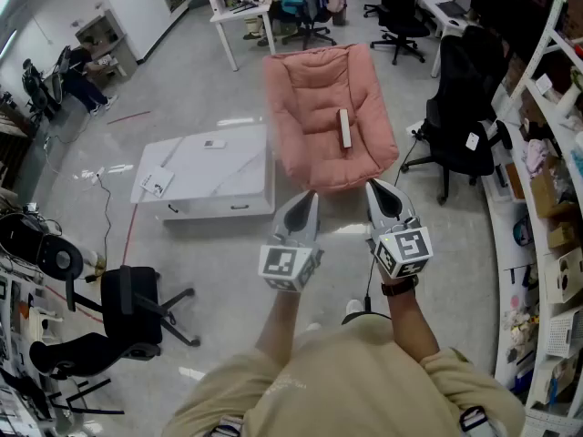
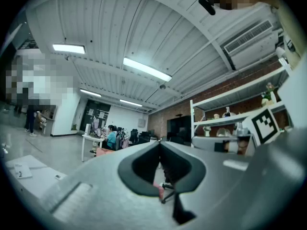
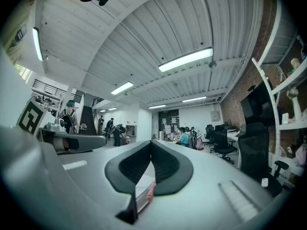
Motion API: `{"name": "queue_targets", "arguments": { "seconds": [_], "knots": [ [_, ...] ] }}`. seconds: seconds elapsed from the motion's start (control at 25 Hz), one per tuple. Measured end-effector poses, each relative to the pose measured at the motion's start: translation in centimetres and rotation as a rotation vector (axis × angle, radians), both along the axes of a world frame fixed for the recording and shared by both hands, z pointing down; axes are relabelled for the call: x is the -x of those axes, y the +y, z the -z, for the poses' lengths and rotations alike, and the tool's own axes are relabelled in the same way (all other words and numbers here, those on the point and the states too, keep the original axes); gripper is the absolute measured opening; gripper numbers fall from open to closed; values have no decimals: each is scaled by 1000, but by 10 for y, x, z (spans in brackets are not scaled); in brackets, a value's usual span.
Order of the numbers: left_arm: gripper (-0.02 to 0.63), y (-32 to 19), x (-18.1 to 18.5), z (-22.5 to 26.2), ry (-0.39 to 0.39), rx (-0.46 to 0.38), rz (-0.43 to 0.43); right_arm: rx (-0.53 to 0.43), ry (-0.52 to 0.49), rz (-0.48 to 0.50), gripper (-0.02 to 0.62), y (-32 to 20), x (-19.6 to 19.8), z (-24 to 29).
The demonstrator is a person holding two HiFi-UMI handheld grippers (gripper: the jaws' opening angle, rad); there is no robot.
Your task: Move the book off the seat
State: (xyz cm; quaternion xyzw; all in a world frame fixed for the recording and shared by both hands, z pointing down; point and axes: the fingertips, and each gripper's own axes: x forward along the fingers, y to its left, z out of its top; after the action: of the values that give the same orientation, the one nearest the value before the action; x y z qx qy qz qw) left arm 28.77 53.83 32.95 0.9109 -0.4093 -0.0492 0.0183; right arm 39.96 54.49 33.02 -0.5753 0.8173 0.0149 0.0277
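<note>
1 seat [image 1: 310, 98], 1 book [image 1: 344, 127], 1 wht table [image 1: 223, 173], 2 tongs [image 1: 310, 196] [image 1: 374, 186]

Book [image 1: 344, 127] is laid on the seat [image 1: 310, 89], right of ctr. A table [image 1: 228, 176] is set just left of the seat, w/ a leaflet [image 1: 157, 183] laid on its near-left corner. An office chair [image 1: 460, 107] is placed right of the seat, shelves [image 1: 556, 135] beyond it at far right. Left gripper [image 1: 310, 198] & right gripper [image 1: 375, 188] are held side by side just before the seat's front edge. Another chair [image 1: 127, 312] is stood well apart, near left.
</note>
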Motion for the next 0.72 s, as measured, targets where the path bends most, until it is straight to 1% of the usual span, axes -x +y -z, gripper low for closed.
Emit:
{"name": "queue_targets", "arguments": {
  "seconds": [0.2, 0.44, 0.6, 0.72],
  "knots": [
    [3, -17, -45, -1, -5, -25, 14, -6, -17, 12, 8, -13, -41, 7],
    [3, -35, -105, -5, -4, -14, 16, -14, -55, 31, 8, -31, -95, 4],
    [3, -37, -132, -21, -26, 3, 15, 21, -119, 5, 8, -42, -130, -15],
    [3, -41, -142, -32, -34, 42, 8, 87, -181, -21, 8, -54, -148, -39]
  ]
}}
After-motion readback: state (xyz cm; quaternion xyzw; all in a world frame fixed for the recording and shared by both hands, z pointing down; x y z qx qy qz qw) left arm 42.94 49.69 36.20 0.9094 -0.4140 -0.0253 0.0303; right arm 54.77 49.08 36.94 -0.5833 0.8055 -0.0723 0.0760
